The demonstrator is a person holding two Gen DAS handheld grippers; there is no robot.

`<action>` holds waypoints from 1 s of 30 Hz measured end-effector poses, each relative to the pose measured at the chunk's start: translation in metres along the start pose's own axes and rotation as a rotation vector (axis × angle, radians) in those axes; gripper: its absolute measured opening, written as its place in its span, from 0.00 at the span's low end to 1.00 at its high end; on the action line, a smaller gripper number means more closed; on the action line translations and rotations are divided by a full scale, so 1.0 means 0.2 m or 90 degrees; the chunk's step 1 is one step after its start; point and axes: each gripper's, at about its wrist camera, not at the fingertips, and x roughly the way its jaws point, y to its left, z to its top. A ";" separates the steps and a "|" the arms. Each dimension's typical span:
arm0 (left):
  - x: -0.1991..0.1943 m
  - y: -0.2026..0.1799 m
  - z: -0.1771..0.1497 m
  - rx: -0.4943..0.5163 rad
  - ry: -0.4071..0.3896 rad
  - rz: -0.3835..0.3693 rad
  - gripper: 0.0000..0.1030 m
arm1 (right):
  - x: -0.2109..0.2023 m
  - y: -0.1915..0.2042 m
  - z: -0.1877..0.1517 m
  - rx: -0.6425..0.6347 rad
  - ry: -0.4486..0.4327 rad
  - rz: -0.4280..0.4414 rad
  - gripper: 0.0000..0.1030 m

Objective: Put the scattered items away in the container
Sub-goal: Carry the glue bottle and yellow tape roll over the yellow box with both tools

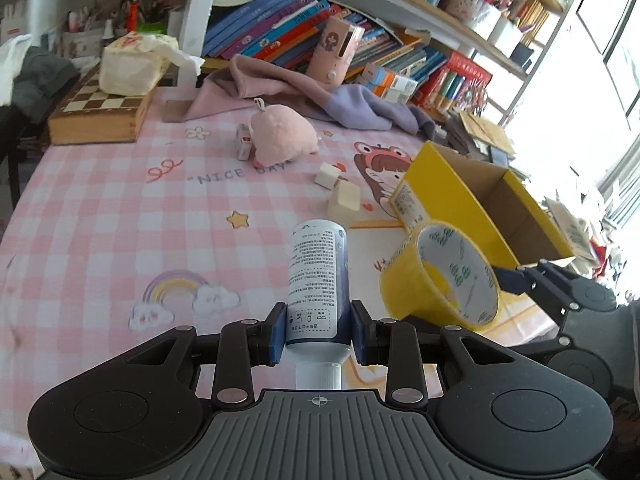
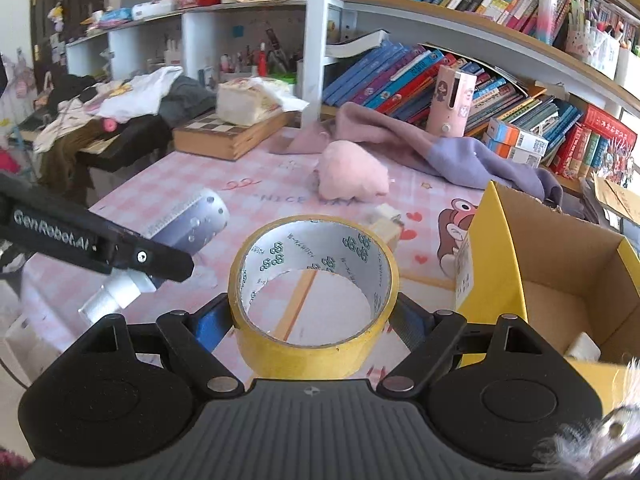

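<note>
1. The tape roll [image 2: 314,292] sits clamped between the right gripper's [image 2: 314,320] fingers, just left of the yellow box [image 2: 500,264].
2. The spray bottle [image 1: 318,280] is pinched by the left gripper [image 1: 318,330] — further left of the box.
3. The box is open; one small white item [image 2: 582,346] lies inside.
4. Two foam blocks [image 1: 340,194] and a pink plush [image 1: 282,132] lie on the worktop [image 1: 120,200] beyond the box — apart from it.

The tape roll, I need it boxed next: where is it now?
The yellow tape roll is clamped in the right hand-held gripper, above the tablecloth just left of the yellow cardboard box.
</note>
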 end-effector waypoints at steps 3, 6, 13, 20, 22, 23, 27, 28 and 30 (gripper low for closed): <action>-0.08 -0.03 -0.08 -0.009 -0.012 0.004 0.30 | -0.09 0.05 -0.05 -0.006 0.000 0.000 0.80; -0.16 -0.06 -0.15 -0.018 -0.022 -0.007 0.30 | -0.18 0.09 -0.09 -0.006 -0.004 -0.002 0.80; -0.28 -0.11 -0.31 -0.030 -0.030 -0.029 0.30 | -0.35 0.13 -0.20 0.025 0.007 0.014 0.80; -0.32 -0.16 -0.40 -0.030 -0.026 -0.053 0.30 | -0.48 0.10 -0.30 0.080 0.032 -0.010 0.80; -0.31 -0.18 -0.40 -0.022 -0.021 -0.061 0.30 | -0.50 0.09 -0.32 0.092 0.037 -0.022 0.80; -0.30 -0.19 -0.41 -0.017 -0.017 -0.066 0.30 | -0.51 0.08 -0.33 0.097 0.041 -0.027 0.80; -0.25 -0.24 -0.43 0.000 0.008 -0.089 0.30 | -0.56 0.05 -0.38 0.112 0.062 -0.040 0.80; -0.24 -0.26 -0.44 0.003 0.014 -0.095 0.30 | -0.57 0.04 -0.40 0.117 0.068 -0.043 0.80; -0.21 -0.28 -0.44 0.009 0.024 -0.109 0.30 | -0.59 0.02 -0.43 0.127 0.077 -0.053 0.80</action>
